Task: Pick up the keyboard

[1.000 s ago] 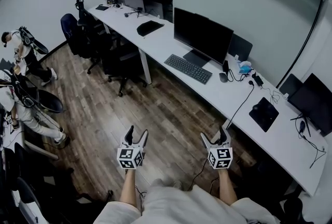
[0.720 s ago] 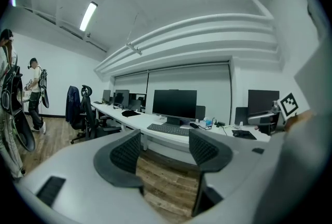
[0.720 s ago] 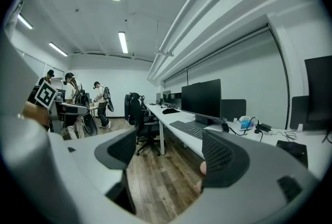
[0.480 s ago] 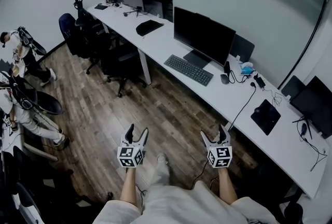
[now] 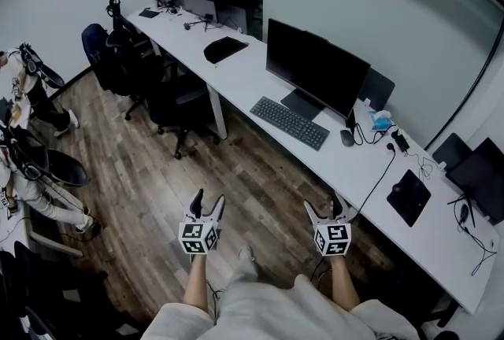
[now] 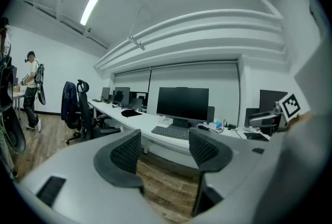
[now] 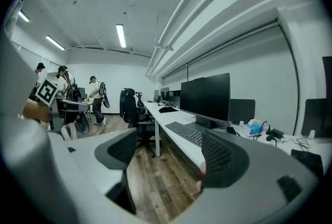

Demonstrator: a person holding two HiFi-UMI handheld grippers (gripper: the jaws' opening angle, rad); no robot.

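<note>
In the head view my left tool (image 5: 209,201) and right tool (image 5: 324,205) hover over the wood floor (image 5: 157,173), well apart from the black keyboard (image 5: 289,123), which lies on the white desk (image 5: 244,79) before the monitor (image 5: 316,67). The left gripper view shows my left jaws spread with nothing between them and the keyboard far ahead. The right gripper view shows the right jaws likewise spread and empty.

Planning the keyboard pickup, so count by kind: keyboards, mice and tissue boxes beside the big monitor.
keyboard: 1
mouse: 1
tissue box: 1
total: 3
</note>
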